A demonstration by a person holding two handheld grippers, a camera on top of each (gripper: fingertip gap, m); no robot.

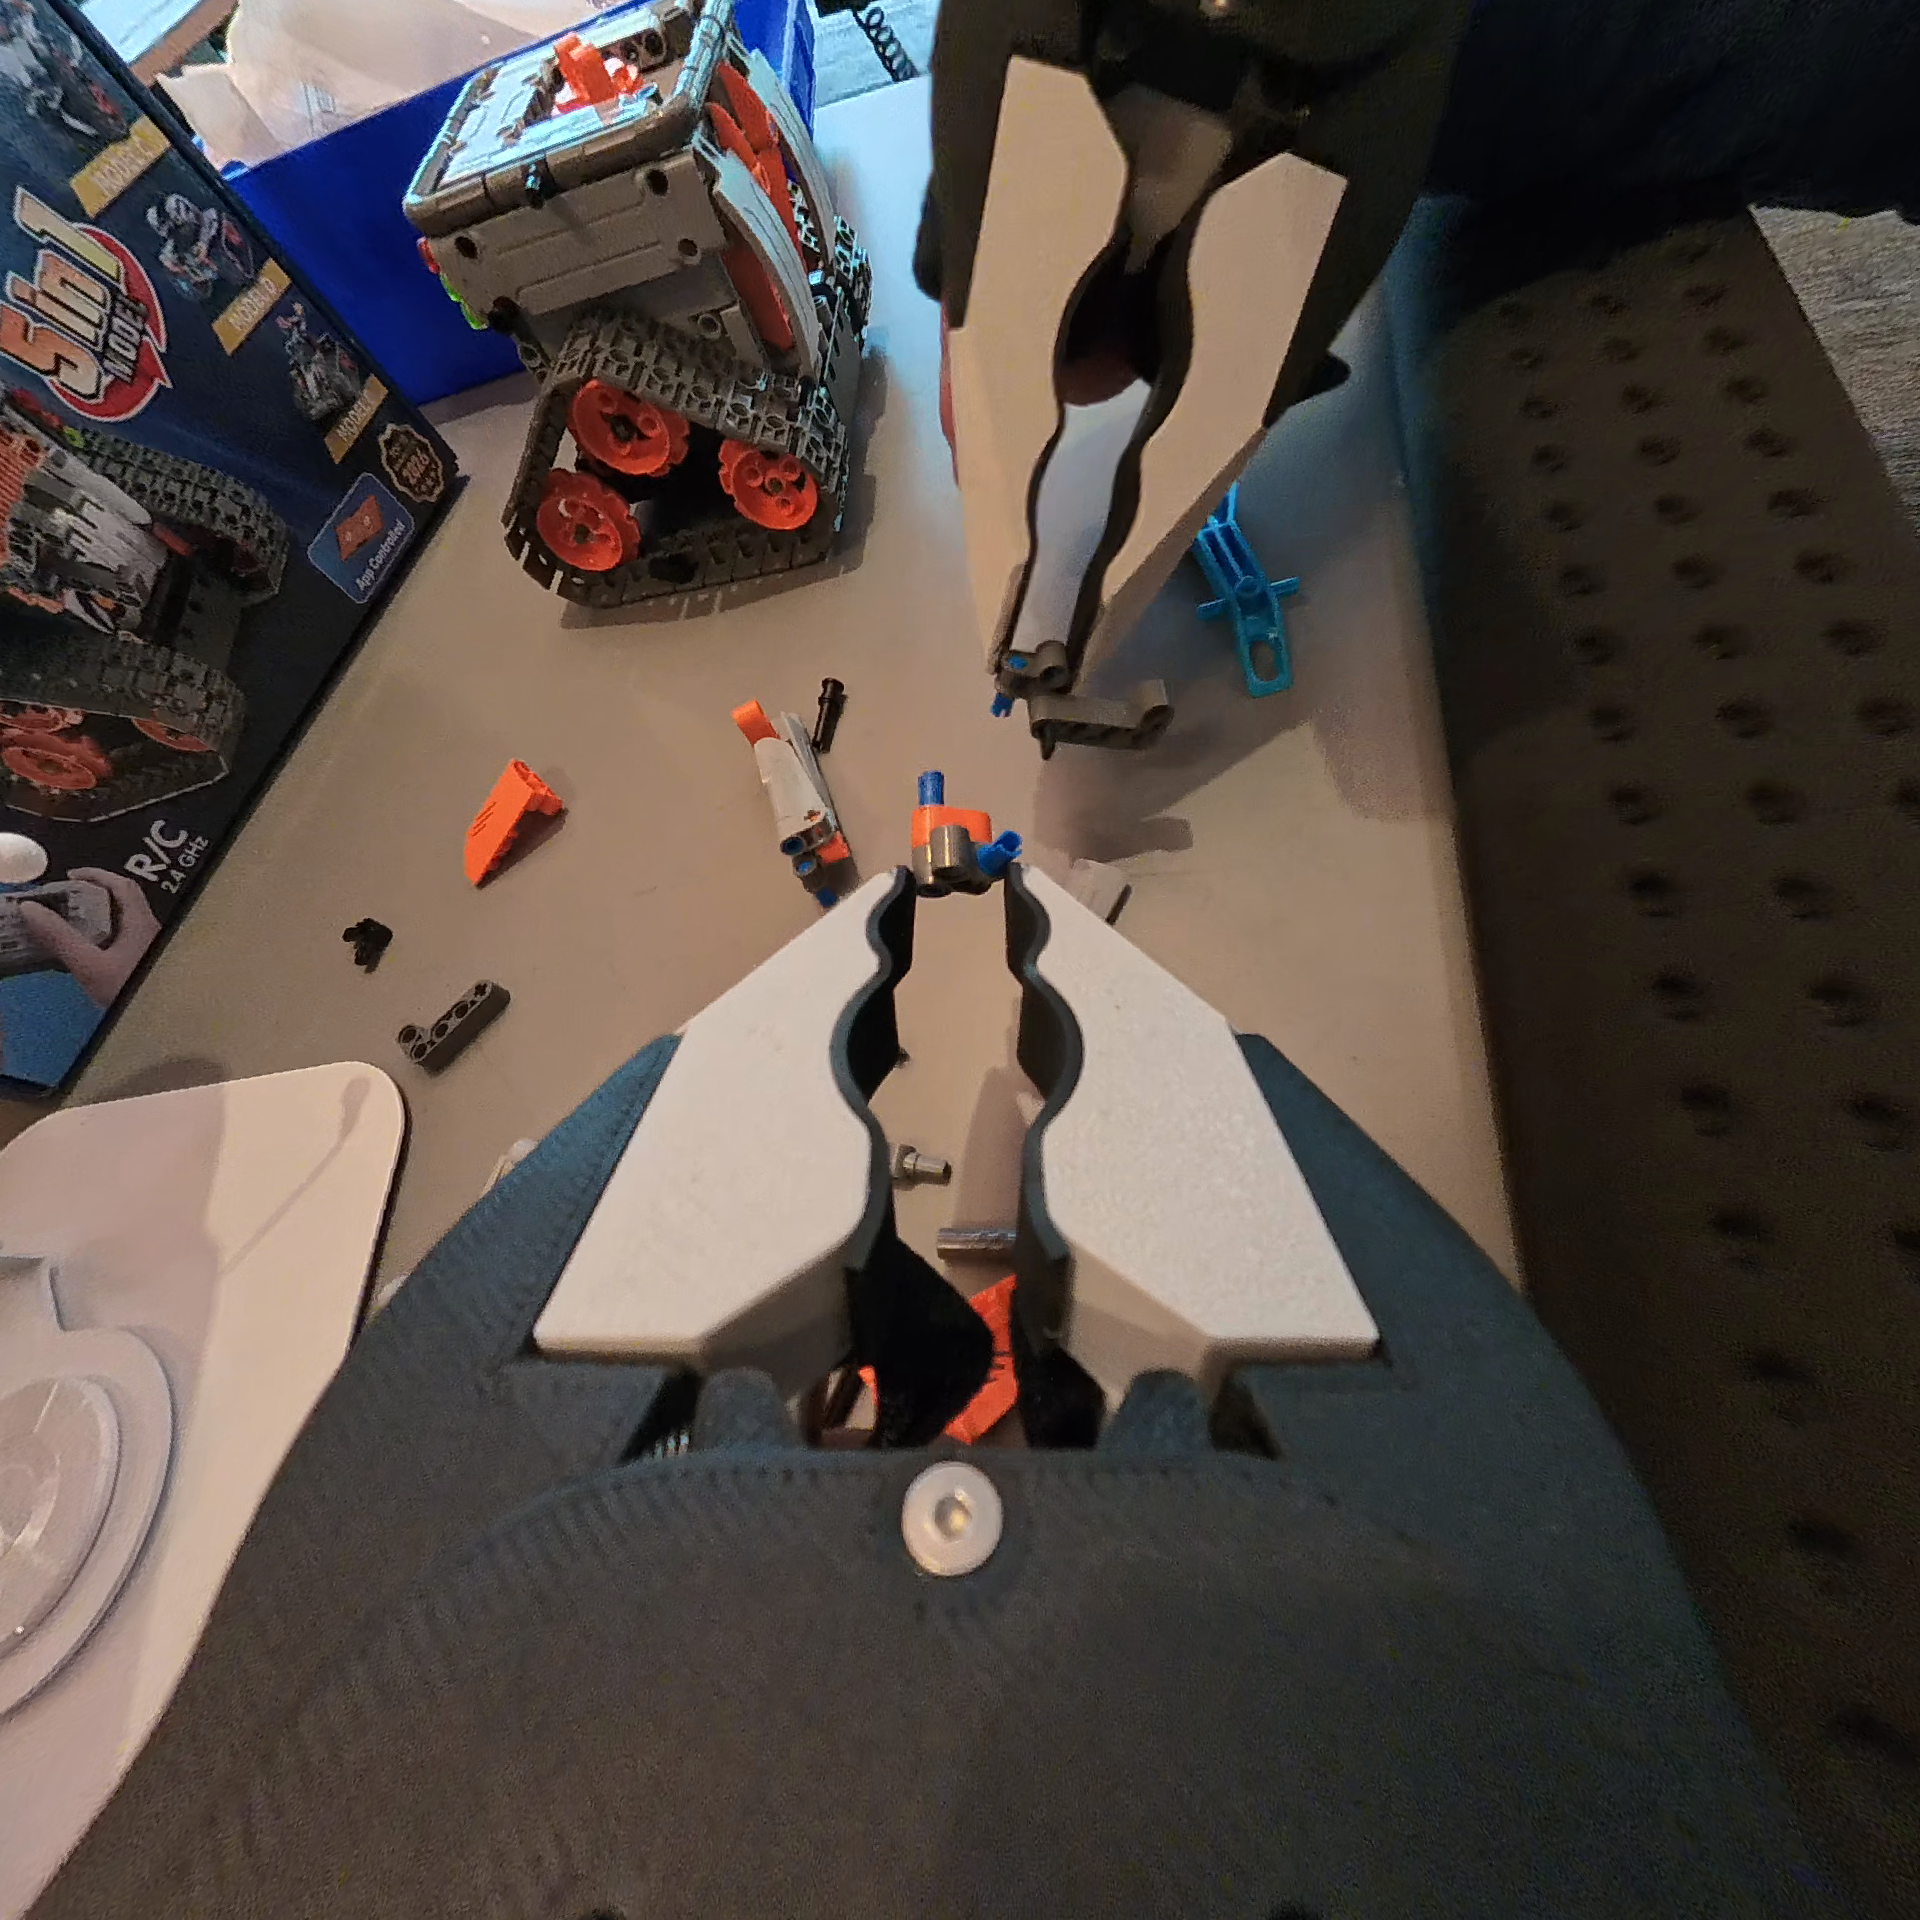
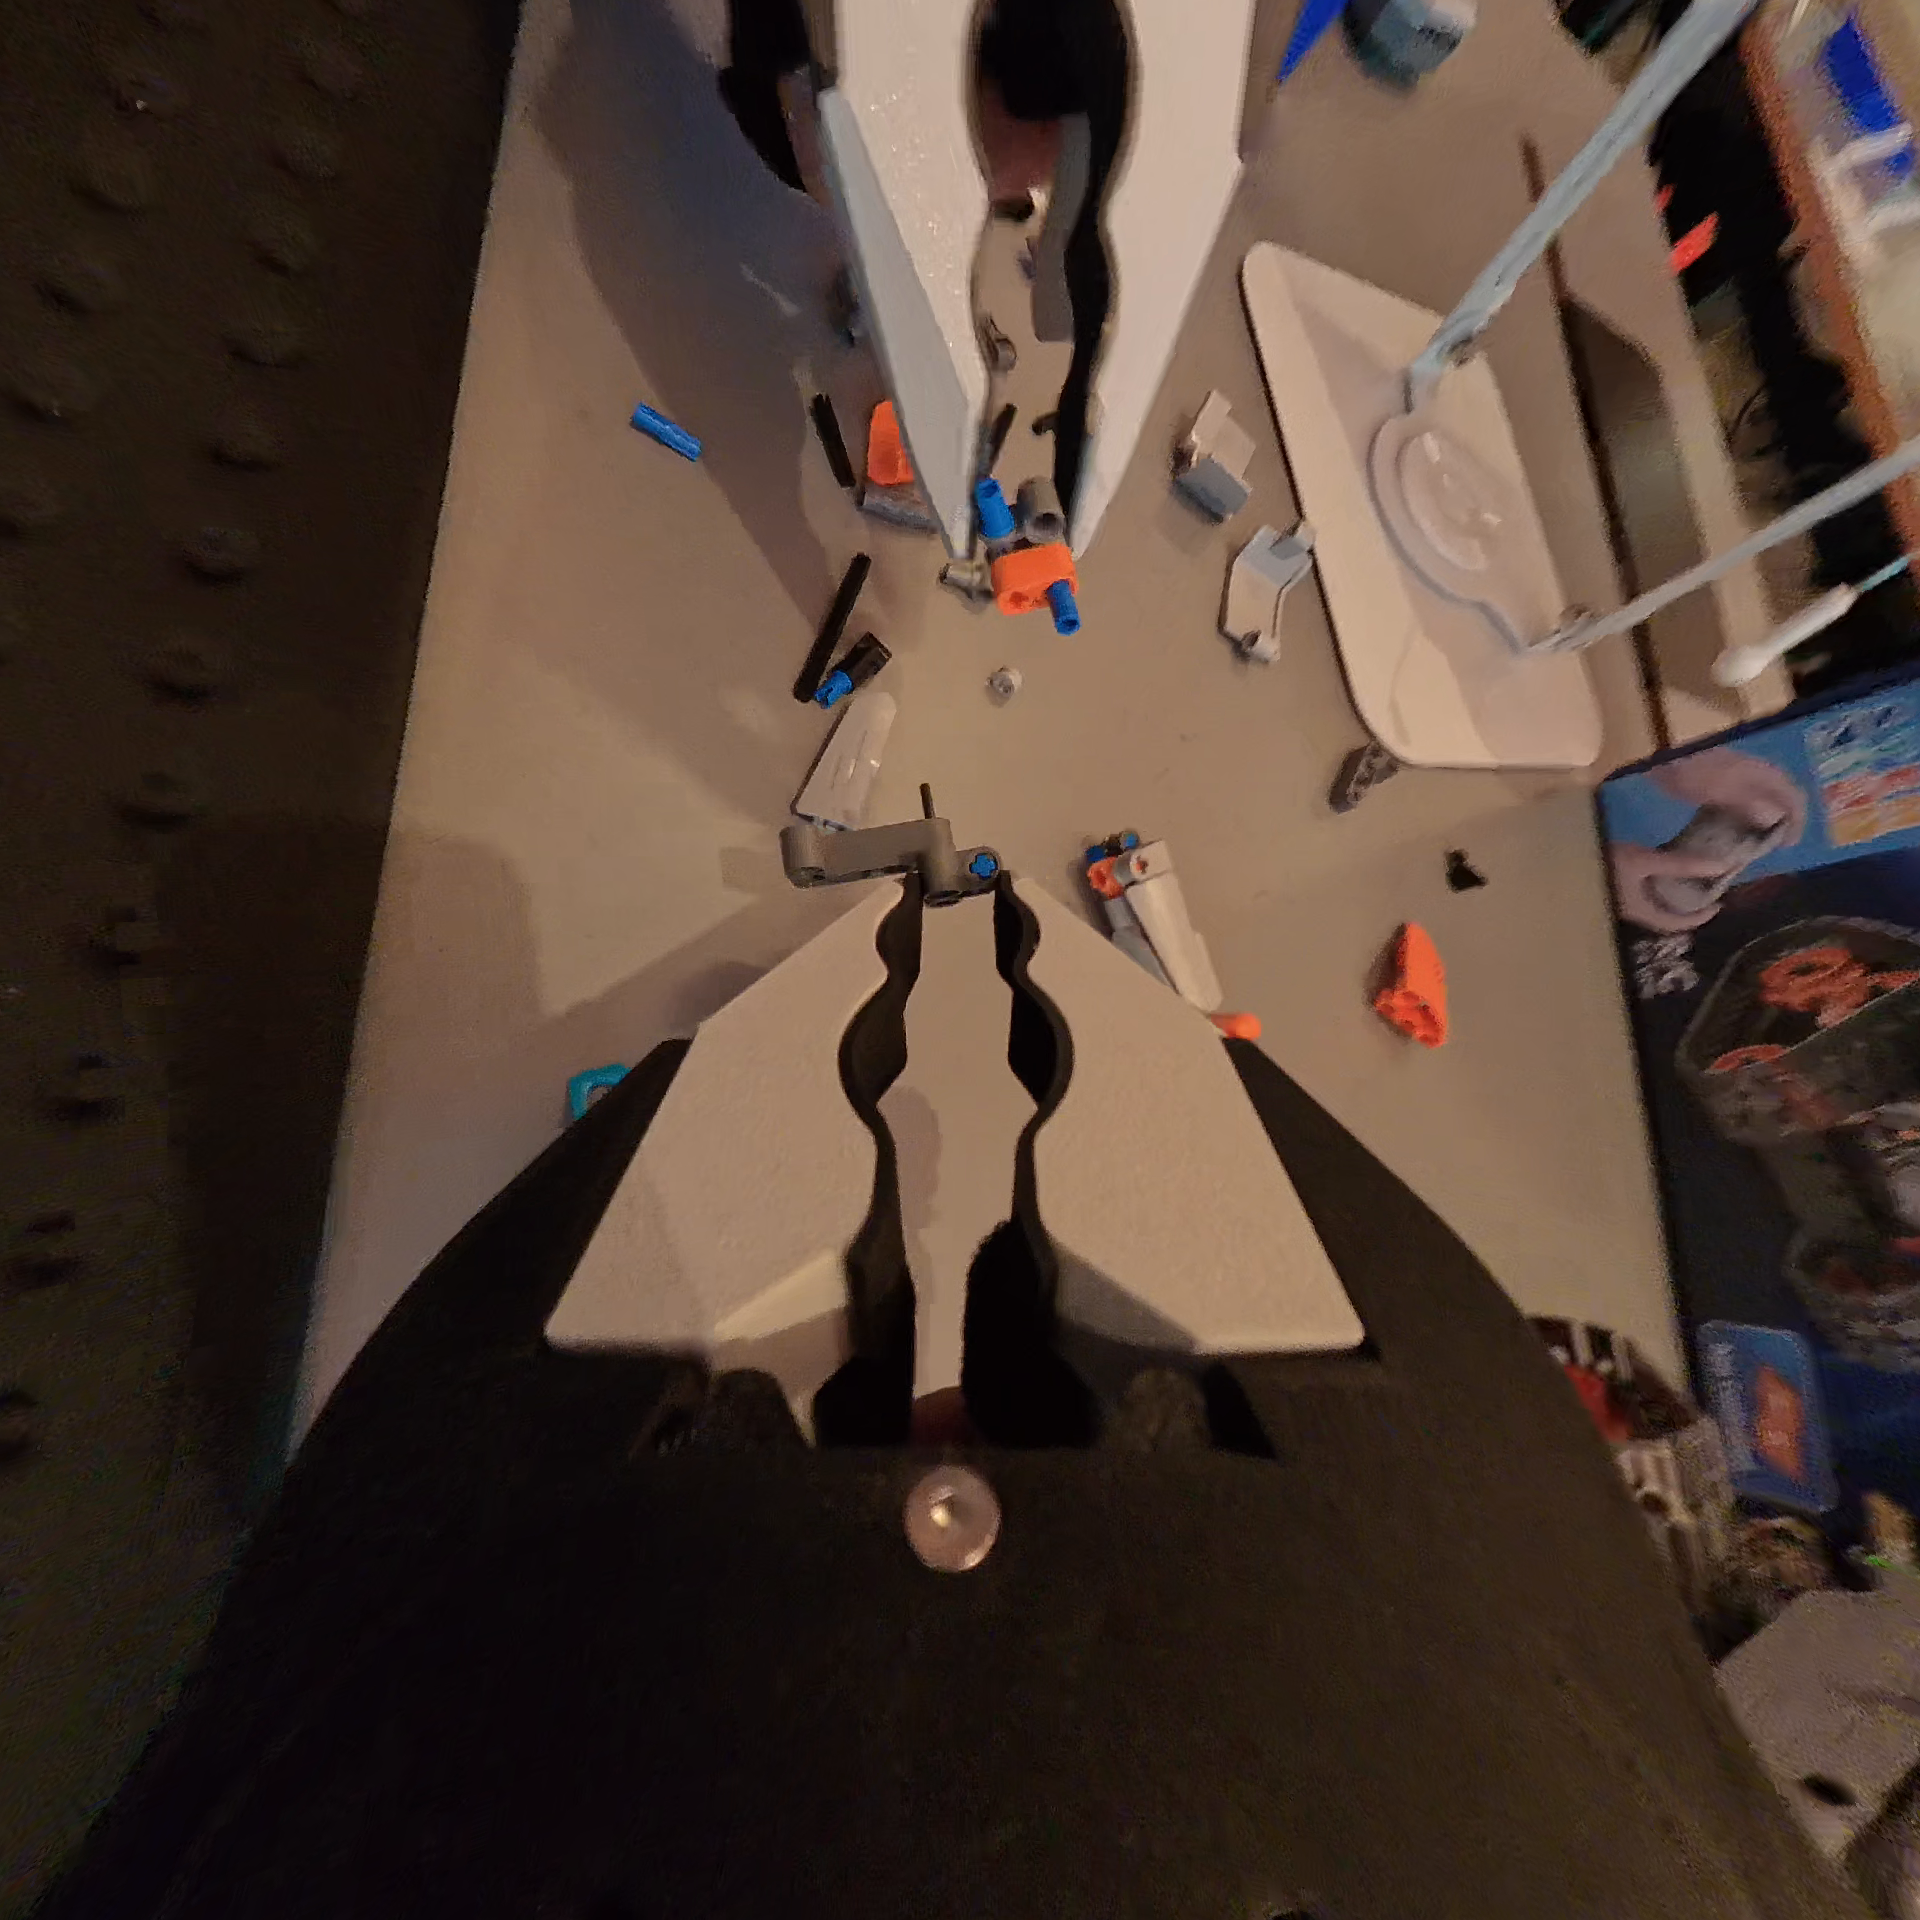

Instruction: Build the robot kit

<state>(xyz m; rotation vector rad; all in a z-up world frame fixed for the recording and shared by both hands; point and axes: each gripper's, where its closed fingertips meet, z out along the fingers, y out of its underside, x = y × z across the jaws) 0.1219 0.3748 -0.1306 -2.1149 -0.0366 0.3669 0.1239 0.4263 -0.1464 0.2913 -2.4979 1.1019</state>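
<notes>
We count two grippers [image 1: 958,878] [image 2: 954,883], one tracked toy vehicle [image 1: 665,312], one printed box [image 1: 156,540], one white tray [image 2: 1423,520], and two orange wedges [image 1: 509,821] [image 2: 888,447].

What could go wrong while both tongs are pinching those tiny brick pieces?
The left tongs grip the small orange and grey piece only at their very tips, so it might twist or pop out. The right tongs hold the grey L-shaped beam by one end, so its free end could swing. Loose bits such as the orange wedge lie close by on the table and could get knocked.
</notes>
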